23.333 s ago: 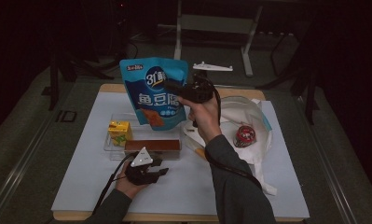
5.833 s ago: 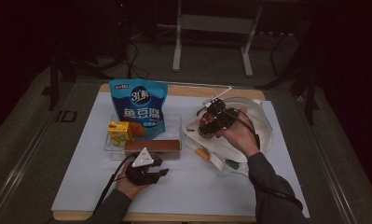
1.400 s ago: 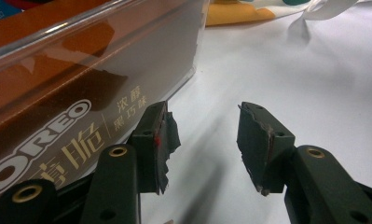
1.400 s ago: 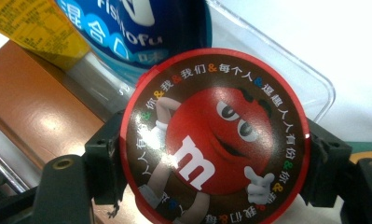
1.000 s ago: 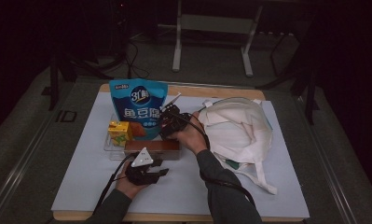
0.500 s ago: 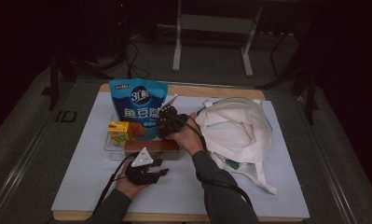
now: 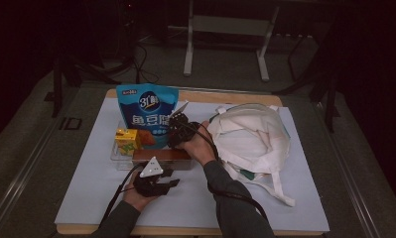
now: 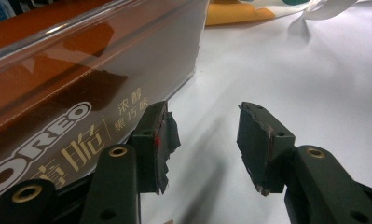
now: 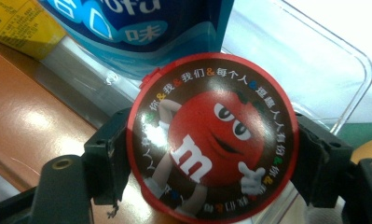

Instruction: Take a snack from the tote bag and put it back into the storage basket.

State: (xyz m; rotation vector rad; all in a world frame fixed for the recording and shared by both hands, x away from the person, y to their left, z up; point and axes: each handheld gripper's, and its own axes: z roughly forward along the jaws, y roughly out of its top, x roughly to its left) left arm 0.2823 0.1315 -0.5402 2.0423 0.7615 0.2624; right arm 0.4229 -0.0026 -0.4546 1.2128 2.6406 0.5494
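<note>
A round red M&M's tin [image 9: 211, 135] sits between the jaws of my right gripper [image 9: 211, 154], which is shut on its rim. In the high view the right gripper [image 7: 178, 130] hovers over the clear tray [image 7: 120, 161], just right of the upright blue snack bag [image 7: 146, 114]. The tray also holds a yellow juice box [image 7: 127, 140] and a brown Oreo box [image 7: 161, 157]. My left gripper [image 7: 153, 181] rests on the white table cover in front of the tray. It stands open and empty [image 8: 204, 144] beside the Oreo box [image 8: 58, 93].
A white tote bag [image 7: 252, 139] lies to the right of the tray, its straps trailing toward the front edge. White paper [image 7: 304, 198] covers the wooden table. Stands and cables [image 7: 225, 44] are on the dark floor beyond.
The right gripper earlier held the blue bag, then went to the tote bag, and now holds the tin over the tray. In the last second it barely shifted left. The left gripper stayed still.
</note>
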